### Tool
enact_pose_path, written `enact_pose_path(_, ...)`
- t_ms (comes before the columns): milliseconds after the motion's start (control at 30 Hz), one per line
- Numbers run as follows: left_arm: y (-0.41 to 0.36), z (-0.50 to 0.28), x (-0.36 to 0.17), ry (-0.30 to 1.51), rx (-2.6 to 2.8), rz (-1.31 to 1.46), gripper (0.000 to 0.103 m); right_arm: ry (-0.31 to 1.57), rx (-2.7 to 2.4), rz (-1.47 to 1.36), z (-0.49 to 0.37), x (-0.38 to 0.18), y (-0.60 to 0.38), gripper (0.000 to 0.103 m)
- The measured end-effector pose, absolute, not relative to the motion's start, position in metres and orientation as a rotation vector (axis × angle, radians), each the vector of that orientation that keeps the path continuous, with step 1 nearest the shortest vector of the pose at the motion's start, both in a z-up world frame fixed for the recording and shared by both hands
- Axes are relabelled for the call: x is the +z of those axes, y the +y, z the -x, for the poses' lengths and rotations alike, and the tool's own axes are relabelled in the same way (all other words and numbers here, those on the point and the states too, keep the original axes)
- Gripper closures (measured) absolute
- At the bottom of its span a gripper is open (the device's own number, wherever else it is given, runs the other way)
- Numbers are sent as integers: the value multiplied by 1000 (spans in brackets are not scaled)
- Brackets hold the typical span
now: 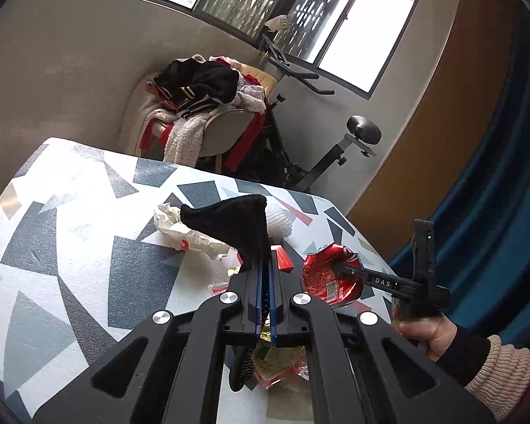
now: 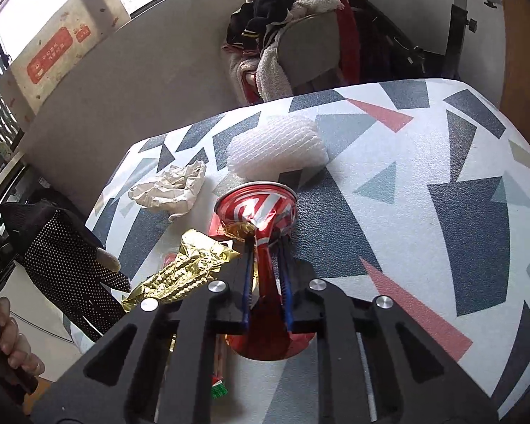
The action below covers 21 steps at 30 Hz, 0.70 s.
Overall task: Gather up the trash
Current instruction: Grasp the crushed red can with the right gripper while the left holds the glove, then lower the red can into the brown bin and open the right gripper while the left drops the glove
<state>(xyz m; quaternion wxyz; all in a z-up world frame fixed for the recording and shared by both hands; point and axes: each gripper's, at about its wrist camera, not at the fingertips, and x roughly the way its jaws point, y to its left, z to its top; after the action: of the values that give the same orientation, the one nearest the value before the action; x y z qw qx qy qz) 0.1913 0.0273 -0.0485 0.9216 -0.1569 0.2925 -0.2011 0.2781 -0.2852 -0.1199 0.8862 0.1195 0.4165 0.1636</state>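
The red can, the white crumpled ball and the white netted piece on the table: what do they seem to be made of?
Red can: thin metal, probably aluminium; glossy print, silver rim, creased under the pads.
White crumpled ball: likely paper; matte, sharp folds.
White netted piece: seemingly foam mesh; soft, puffy lattice.

Table with geometric-patterned top (image 2: 424, 176) in foreground. On it, from right wrist view: white foam net sleeve (image 2: 277, 146) farthest back; crumpled white paper (image 2: 169, 190) to its left; crushed red drink can (image 2: 261, 219) in front of sleeve; crinkled gold foil wrapper (image 2: 183, 268) left of can, nearer. Chair piled with clothes (image 2: 286, 35) behind table, black exercise bike (image 1: 321, 148) to its right.
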Motion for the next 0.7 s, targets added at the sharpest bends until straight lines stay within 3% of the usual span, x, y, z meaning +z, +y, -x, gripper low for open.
enact_pose_path(700, 0, -116, -13, 567, -464, 224, 100, 701, 386, -149, -167, -56, -284, 87)
